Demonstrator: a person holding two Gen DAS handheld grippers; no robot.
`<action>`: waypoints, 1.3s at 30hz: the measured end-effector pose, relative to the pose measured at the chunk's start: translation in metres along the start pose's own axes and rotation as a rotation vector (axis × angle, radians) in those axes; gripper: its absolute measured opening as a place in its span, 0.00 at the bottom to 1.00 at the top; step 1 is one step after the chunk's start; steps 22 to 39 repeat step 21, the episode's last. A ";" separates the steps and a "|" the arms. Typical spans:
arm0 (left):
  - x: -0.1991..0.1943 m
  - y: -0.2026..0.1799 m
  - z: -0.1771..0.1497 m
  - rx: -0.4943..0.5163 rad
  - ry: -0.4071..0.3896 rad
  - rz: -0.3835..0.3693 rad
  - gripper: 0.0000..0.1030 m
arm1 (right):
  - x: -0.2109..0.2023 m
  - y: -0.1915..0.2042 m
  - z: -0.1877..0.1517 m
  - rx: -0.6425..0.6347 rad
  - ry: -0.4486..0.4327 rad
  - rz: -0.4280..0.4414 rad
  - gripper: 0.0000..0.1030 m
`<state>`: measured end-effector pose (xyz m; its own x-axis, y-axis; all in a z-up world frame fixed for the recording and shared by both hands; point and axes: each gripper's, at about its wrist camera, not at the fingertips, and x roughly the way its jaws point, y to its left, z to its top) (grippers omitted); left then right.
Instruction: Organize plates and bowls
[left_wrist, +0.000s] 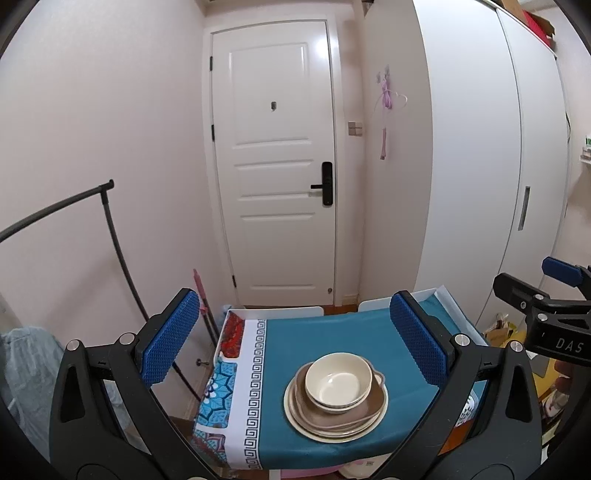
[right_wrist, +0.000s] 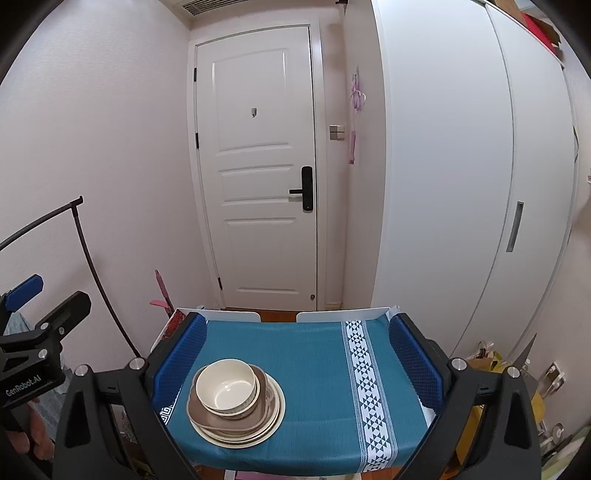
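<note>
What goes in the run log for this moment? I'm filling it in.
left gripper: open, empty | right gripper: open, empty | cream bowl atop plates, stacked on table

White door (left_wrist: 275, 162) between pink wall (left_wrist: 103, 110) and wardrobe (left_wrist: 476, 155)

The plates (left_wrist: 334, 424) lie mostly under the bowls (left_wrist: 338, 382), so only rims and edges show, and how many are stacked is hard to tell (perhaps three or four). The table (right_wrist: 295, 369) has its near edge cut by the right gripper (right_wrist: 295, 363) frame and its legs out of sight, while the rack (left_wrist: 74, 221) runs off the left edge. A hand (right_wrist: 37, 439) at the lower left corner is half hidden and dim.
</note>
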<state>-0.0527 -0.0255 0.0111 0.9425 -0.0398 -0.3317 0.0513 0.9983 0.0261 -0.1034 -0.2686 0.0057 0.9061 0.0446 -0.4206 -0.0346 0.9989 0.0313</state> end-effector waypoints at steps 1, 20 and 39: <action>0.000 0.001 0.000 0.002 0.001 0.001 1.00 | 0.001 0.001 0.000 0.000 0.002 0.001 0.96; 0.023 -0.010 0.008 0.025 -0.039 0.060 1.00 | 0.025 0.005 0.005 0.010 0.028 -0.001 0.95; 0.026 -0.009 0.009 0.022 -0.036 0.059 1.00 | 0.028 0.005 0.006 0.011 0.031 -0.001 0.95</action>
